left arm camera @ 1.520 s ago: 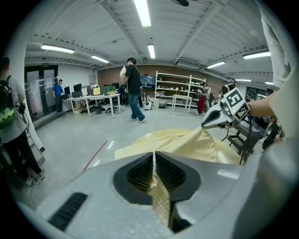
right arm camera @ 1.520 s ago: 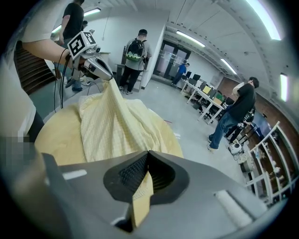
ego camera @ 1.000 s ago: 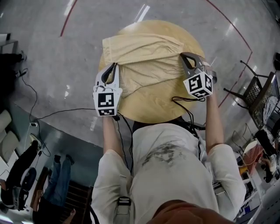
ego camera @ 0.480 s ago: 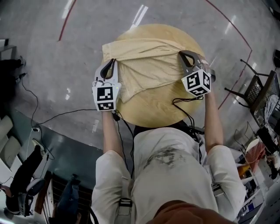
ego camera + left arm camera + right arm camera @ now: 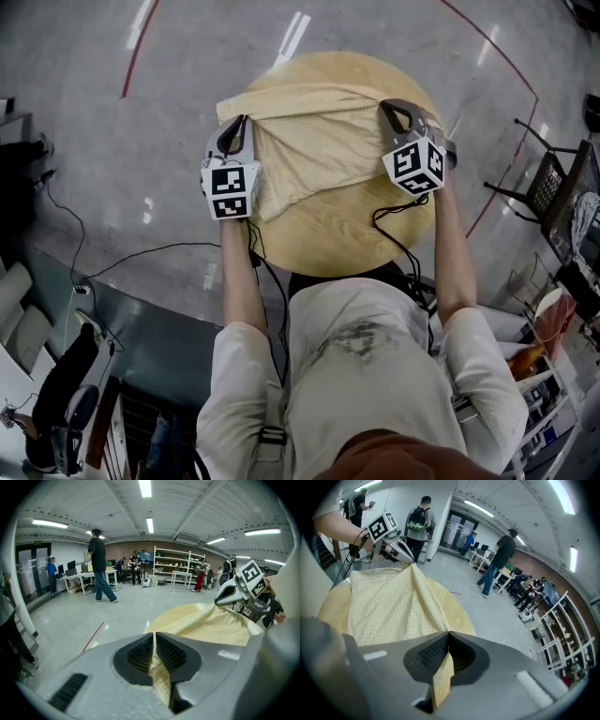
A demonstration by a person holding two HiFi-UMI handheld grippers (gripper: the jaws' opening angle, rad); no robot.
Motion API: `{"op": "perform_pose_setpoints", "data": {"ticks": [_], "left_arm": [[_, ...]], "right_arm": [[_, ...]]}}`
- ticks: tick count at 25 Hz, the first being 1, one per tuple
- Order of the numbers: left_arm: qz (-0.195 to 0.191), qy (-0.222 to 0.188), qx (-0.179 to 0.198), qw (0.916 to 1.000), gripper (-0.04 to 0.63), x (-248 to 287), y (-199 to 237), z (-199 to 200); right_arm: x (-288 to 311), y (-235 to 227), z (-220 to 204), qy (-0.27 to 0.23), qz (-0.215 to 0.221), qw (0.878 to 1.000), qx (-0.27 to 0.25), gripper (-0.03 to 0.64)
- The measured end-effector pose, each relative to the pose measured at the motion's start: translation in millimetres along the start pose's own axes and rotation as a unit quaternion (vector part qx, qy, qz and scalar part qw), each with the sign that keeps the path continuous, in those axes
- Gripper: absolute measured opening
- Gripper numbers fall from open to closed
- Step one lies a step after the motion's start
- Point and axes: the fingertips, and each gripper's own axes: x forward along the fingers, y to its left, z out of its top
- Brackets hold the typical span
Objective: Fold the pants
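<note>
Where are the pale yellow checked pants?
Head view: the pale yellow pants drape over the round wooden table, held between the left gripper and right gripper.

We reach fwd, L forearm and R forearm nearly straight; L gripper and R gripper tilt down, well apart, each w/ jaws clamped on a pinch of pants.
</note>
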Motion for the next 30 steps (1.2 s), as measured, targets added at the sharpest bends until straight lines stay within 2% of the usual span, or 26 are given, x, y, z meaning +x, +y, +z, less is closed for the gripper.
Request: {"op": "perform_pose_setpoints", "data": {"ticks": [7,14,17,20,25,30], "left_arm": [[0.014,-0.004,-0.015,0.9998,0.042,13.3,-2.4,-2.6],[0.052,-0.025,-0.020,0.9981,0.074,3.5,8.4,6.2],[0.081,-0.042,-0.027,0.9954,0.053,-9.5,12.8,13.3],[0.094,-0.056,-0.033,0.9935,0.034,-28.7,9.8,18.9],[0.100,-0.080,-0.022,0.9915,0.008,-60.0,-5.9,30.9],[0.084,-0.096,-0.010,0.9918,0.008,-98.5,-52.1,38.3]], "right_arm": [[2.6,-5.2,-8.4,0.004,-0.026,0.999,0.017,0.031],[-3.0,-17.4,-0.3,-0.011,-0.059,0.998,0.030,0.049],[-13.4,-21.8,0.6,-0.020,-0.072,0.997,0.034,0.049],[-30.3,-18.5,2.0,-0.029,-0.080,0.996,0.038,0.048],[-56.9,-10.9,10.6,-0.062,-0.095,0.993,0.041,0.044],[-106.5,8.9,12.1,-0.099,-0.104,0.988,0.048,0.009]]}}
